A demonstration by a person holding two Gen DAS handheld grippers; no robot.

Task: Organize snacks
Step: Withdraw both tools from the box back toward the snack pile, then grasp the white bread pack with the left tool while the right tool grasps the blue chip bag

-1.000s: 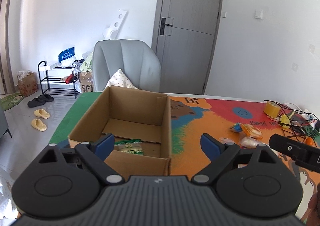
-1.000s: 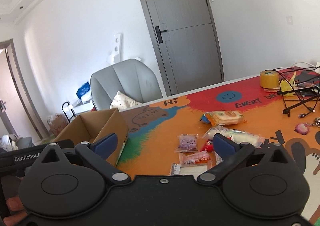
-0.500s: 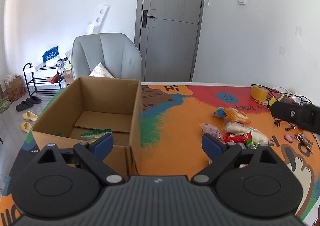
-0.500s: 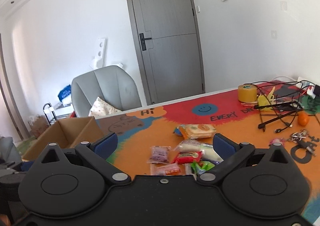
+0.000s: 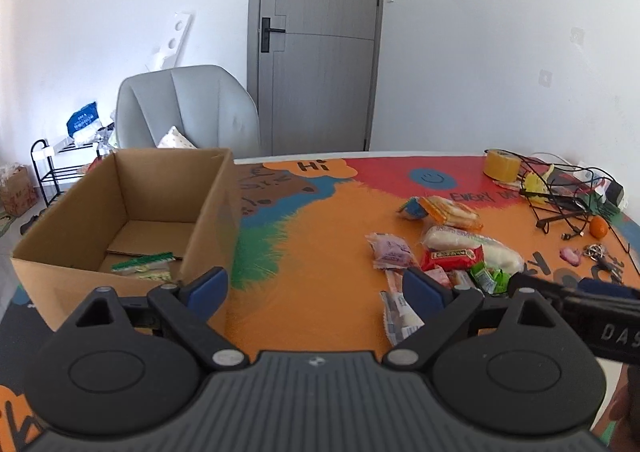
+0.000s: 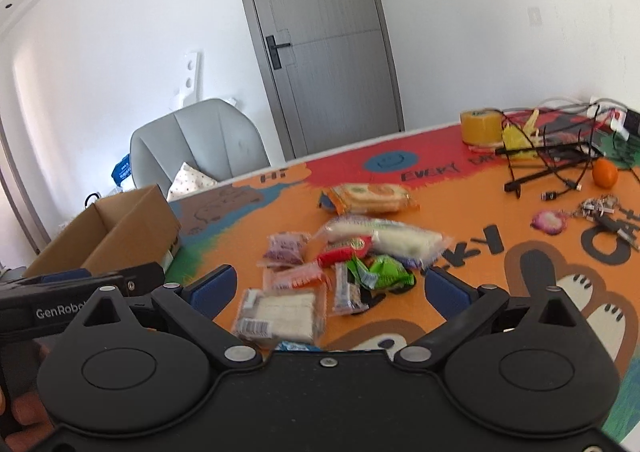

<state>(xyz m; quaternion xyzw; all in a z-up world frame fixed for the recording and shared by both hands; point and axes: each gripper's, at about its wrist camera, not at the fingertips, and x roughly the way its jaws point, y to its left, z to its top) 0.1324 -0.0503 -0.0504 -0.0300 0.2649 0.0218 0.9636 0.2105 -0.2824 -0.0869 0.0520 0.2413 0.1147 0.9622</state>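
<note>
L wrist view: left claw (image 5: 314, 288) spread wide, nothing btwn pads, angled down over the table (image 5: 320, 236). Cardboard box (image 5: 124, 220) sits open-topped at L side of the table, prob. as the collecting bin; one green-trimmed packet (image 5: 146, 266) already lies on its floor. Loose snack pile (image 5: 440, 256) lies to the R of the box, well apart from it. Claw is aimed btwn box and pile, so neither is in reach of the pads yet. Right claw's body pokes in at the R edge, near the pile's front.

R wrist view: right claw (image 6: 330, 290) also spread, empty, hanging just above the pile's near edge w/ the white barcode packet (image 6: 280, 312) lying btwn the pads but not pinched. Green wrapper (image 6: 380, 270), red packet (image 6: 346, 248), purple packet (image 6: 284, 248), long white packet (image 6: 384, 238) and orange cracker pack (image 6: 370, 198) bunch together behind it. Bunched like that, a clean single pick looks easiest from the near edge. Tape roll (image 6: 480, 126), cables (image 6: 560, 160) and keys (image 6: 600, 208) sit far R, apart from the snacks, prob. not part of the job. Frame is a bit blurred.
</note>
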